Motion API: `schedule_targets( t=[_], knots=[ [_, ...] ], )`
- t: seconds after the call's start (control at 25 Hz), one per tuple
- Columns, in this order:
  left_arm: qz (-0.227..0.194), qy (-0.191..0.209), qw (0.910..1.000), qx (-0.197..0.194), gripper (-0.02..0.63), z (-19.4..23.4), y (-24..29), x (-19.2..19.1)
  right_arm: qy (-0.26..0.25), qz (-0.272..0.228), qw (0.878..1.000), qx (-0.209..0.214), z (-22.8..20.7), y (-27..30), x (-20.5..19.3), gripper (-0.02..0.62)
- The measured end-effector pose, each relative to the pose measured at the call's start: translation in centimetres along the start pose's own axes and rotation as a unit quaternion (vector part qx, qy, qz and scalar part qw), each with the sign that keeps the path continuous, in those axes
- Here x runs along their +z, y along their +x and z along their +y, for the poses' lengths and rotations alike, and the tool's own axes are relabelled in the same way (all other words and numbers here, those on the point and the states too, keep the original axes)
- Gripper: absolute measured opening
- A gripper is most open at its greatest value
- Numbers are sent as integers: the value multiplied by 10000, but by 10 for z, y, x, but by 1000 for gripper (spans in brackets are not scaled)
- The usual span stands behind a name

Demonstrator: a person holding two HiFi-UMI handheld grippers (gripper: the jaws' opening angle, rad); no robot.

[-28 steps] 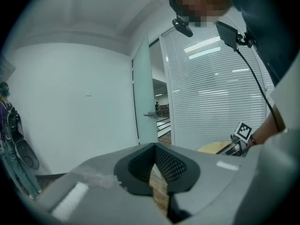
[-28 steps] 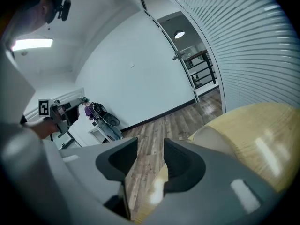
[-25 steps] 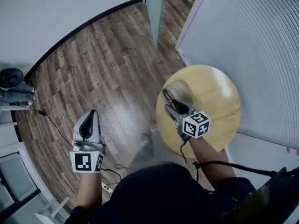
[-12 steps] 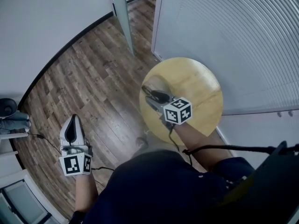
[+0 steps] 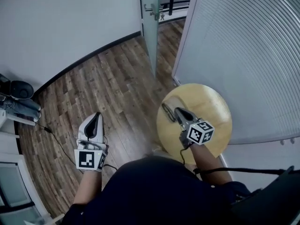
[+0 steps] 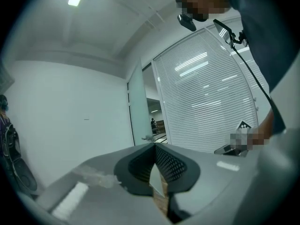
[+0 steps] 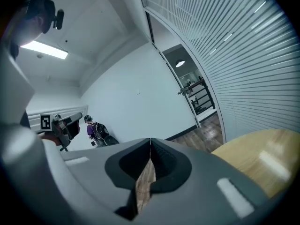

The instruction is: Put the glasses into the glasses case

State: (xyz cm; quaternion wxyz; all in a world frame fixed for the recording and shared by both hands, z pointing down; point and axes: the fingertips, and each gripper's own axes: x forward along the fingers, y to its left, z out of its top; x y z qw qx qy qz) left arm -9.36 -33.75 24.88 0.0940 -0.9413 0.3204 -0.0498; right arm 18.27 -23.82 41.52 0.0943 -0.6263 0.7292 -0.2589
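No glasses or glasses case shows in any view. My right gripper [image 5: 165, 106] hangs over the left edge of a round wooden table [image 5: 212, 110]. Its jaws have just been closing, and in the right gripper view [image 7: 150, 140] the tips meet with nothing between them. The tabletop [image 7: 265, 156] lies low at the right of that view. My left gripper [image 5: 97, 115] is held out over the wooden floor, well left of the table. It is shut and empty in the left gripper view [image 6: 153, 145].
A wall of white blinds [image 5: 243, 46] curves behind the table. A glass door [image 5: 150, 13] stands ajar at the back, next to a white wall. A cable [image 5: 55, 134] trails over the floor [image 5: 117, 78]. Dark gear [image 5: 18, 90] sits at the far left. A person with a backpack [image 7: 96, 131] stands far off.
The right gripper's jaws have come together. Both grippers sit higher above floor and table than a second ago, and the head view has swung towards the door.
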Motion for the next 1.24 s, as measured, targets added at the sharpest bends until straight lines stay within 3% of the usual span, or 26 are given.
schedule_targets(
  t=[0.36, 1.24],
  knots=[
    [-140, -221, 9996, 111, 6, -1, -24, 6, -453, -297, 9985, -66, 23, -27, 23, 9],
    [-112, -222, 9997, 87, 6, -16, -34, 2, -684, -383, 9969, 70, 21, -29, 19, 9]
  ],
)
